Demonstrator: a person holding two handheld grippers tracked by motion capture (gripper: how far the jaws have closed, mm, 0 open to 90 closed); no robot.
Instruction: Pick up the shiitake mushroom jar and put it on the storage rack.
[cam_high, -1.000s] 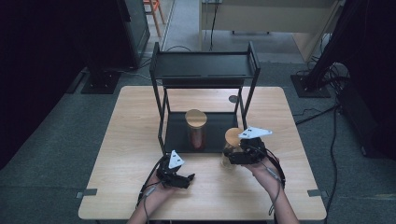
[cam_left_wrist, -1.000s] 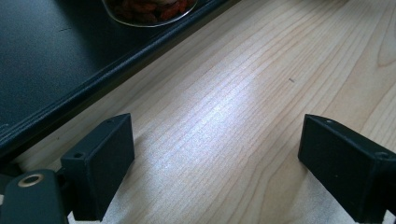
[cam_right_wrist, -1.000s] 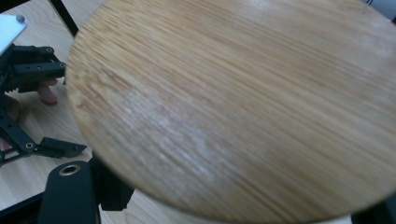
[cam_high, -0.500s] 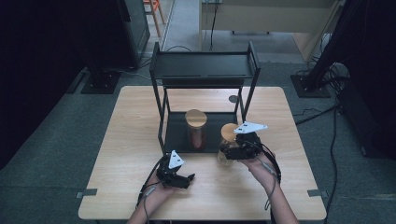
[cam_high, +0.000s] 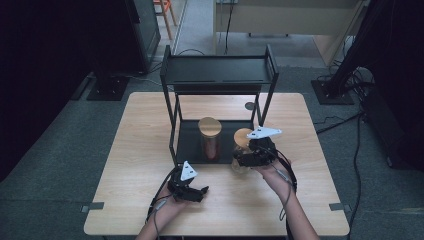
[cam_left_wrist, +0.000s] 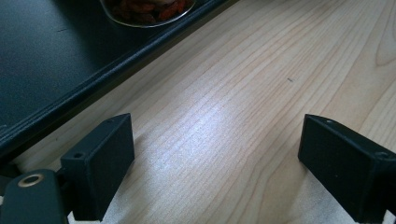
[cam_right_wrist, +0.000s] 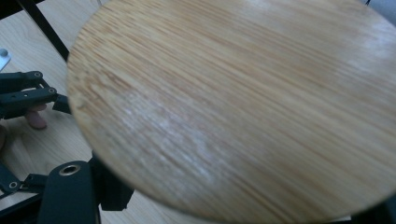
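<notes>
Right gripper (cam_high: 239, 161) sits at the side of a clear glass jar with a round bamboo lid (cam_high: 242, 150), just in front of the front right leg of the black two-tier metal rack (cam_high: 220, 75), on the pale wooden surface (cam_high: 125, 150) right of centre; jaws appear closed against the jar body, though the high view is too small to confirm contact, and whether the jar base rests on the surface cannot be told; in the right gripper view the bamboo lid (cam_right_wrist: 243, 102) is close to the lens and blurred, its right edge cut off, the jaws almost wholly hidden beneath it.

Left gripper (cam_high: 200, 192) rests low near the front edge of the surface, left of centre, well apart from the jar; in the left gripper view its jaws stand wide apart with bare wood between them, holding nothing.

A second glass jar with bamboo lid and reddish contents (cam_high: 210, 139) stands on the lower tray of the rack; its base (cam_left_wrist: 147, 11) is cut off at the top of the left gripper view.
</notes>
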